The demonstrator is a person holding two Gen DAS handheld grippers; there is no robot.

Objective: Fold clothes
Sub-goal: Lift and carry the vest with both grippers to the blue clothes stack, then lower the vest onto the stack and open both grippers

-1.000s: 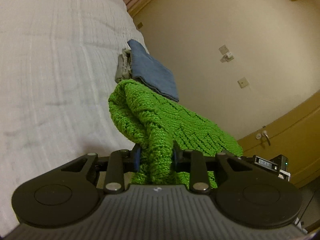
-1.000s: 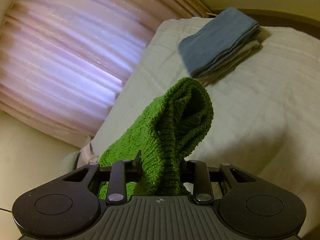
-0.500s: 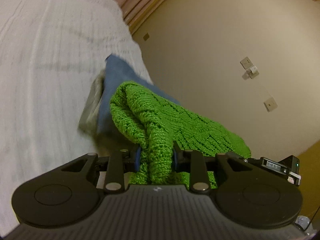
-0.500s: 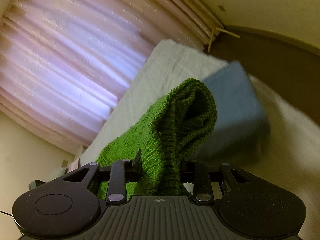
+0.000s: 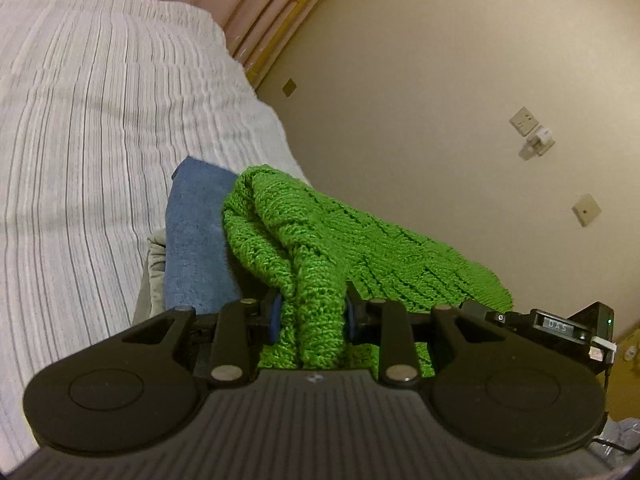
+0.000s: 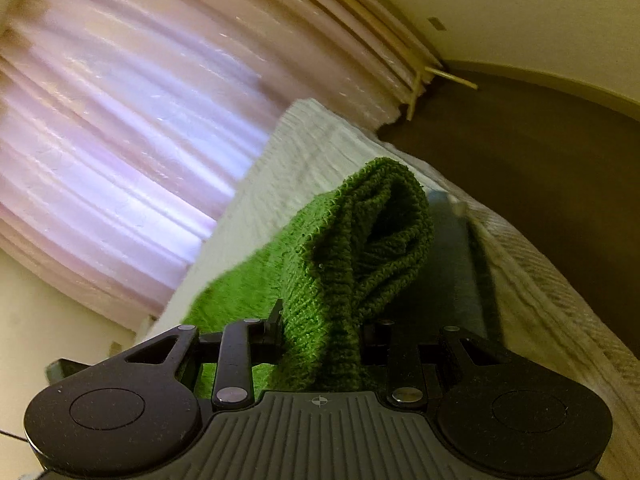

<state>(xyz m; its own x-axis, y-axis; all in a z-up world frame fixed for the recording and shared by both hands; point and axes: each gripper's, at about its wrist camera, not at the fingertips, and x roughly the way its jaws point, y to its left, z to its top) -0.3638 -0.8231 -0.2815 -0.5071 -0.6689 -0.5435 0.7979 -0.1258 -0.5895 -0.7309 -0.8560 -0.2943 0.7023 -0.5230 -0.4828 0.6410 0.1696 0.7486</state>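
Placement onto blue folded stack [image 5: 198,236]: green knit [image 5: 320,240] bunched in left gripper [image 5: 312,312], pads clamped. Right gripper [image 6: 320,332] loosening, knit between jaws. Lower level, edges aligned over stack, on bed [image 5: 80,120].

Close wrist views, perhaps sharing bed [image 5: 100,128]

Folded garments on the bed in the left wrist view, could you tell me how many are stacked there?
2: a blue garment on top, a grey one beneath, only its edge showing. More may be hidden.
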